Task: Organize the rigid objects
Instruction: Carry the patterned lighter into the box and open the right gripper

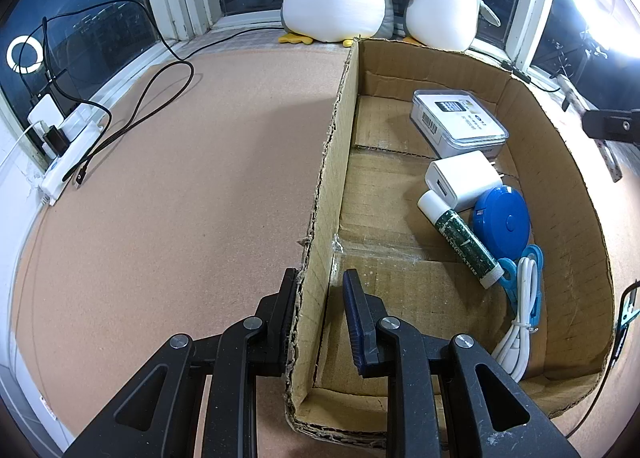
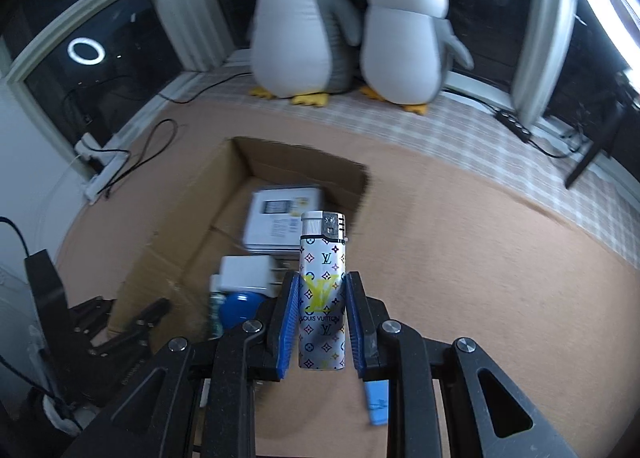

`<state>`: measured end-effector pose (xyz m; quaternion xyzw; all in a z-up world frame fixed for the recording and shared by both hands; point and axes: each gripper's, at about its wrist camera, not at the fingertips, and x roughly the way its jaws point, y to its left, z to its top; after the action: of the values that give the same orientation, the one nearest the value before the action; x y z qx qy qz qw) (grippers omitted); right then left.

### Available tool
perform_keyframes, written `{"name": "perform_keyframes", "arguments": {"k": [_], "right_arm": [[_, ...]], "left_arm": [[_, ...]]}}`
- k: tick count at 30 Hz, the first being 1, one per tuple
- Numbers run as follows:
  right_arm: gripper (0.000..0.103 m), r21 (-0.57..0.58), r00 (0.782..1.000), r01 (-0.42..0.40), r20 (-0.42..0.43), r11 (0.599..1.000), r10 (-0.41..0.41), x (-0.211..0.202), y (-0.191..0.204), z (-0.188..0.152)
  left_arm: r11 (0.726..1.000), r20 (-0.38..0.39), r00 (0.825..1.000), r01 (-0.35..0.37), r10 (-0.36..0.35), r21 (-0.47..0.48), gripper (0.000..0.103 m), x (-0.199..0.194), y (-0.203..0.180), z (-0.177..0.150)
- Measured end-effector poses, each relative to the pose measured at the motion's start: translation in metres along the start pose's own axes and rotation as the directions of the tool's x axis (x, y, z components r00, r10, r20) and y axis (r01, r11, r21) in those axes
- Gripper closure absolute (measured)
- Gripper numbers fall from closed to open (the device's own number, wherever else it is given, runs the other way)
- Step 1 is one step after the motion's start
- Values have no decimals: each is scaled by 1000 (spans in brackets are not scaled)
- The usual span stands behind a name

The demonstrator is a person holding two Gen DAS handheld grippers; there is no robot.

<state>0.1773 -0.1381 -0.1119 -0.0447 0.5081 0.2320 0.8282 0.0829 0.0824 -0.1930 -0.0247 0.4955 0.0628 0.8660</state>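
Right wrist view shows the right tool [image 2: 322, 312] clenched on a patterned lighter [image 2: 322, 294] above the desk, while the left tool [image 1: 318, 310] pinches the cardboard box [image 1: 320, 194] wall, so the lighter likely needs lowering inside and releasing.

Left gripper [image 1: 320, 318] angled down, jaws clamped on box wall [image 1: 316, 258]. Right gripper [image 2: 322, 322] angled down, jaws clamped on upright lighter [image 2: 322, 290].
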Motion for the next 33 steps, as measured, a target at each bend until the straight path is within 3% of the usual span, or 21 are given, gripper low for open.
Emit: {"name": "perform_keyframes", "arguments": {"k": [11, 30, 32, 33], "right_arm": [[82, -80, 994, -95, -54, 992, 91, 30, 65, 0], [82, -94, 987, -139, -99, 986, 130, 54, 89, 5], [72, -90, 987, -136, -98, 987, 127, 54, 88, 6], [58, -86, 988, -134, -93, 987, 125, 53, 88, 6]], "left_arm": [[1000, 1, 1000, 1, -1, -2, 79, 0, 0, 0], [1000, 2, 1000, 2, -2, -5, 79, 1, -1, 0], [1000, 2, 1000, 2, -2, -5, 79, 1, -1, 0], [1000, 2, 1000, 2, -2, -5, 79, 1, -1, 0]]}}
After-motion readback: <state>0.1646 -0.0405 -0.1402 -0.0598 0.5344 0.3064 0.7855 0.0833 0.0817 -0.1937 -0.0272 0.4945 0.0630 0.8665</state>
